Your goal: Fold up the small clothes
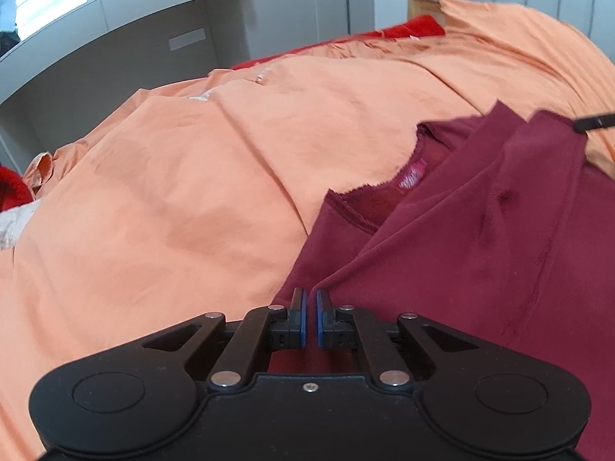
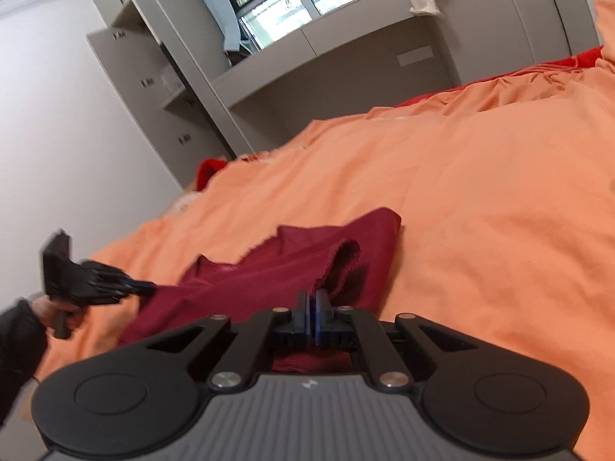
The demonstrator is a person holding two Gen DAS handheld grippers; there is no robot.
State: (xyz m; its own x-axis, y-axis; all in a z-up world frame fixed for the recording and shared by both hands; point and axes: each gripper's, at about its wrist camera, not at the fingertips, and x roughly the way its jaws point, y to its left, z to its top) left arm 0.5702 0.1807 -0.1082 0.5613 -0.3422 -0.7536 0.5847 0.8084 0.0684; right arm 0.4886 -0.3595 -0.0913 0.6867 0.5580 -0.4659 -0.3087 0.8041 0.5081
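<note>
The maroon shirt lay near the orange sheet's edge. Left gripper and right gripper each pinched, seemingly, its hem; open sheet stretched beyond.

A small maroon cotton garment lies rumpled on the orange bedsheet, its neckline with a pink label facing up, one side folded over.

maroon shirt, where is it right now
The maroon shirt lies on the orange bedsheet, low and right in the left wrist view, just ahead of both grippers.
</note>
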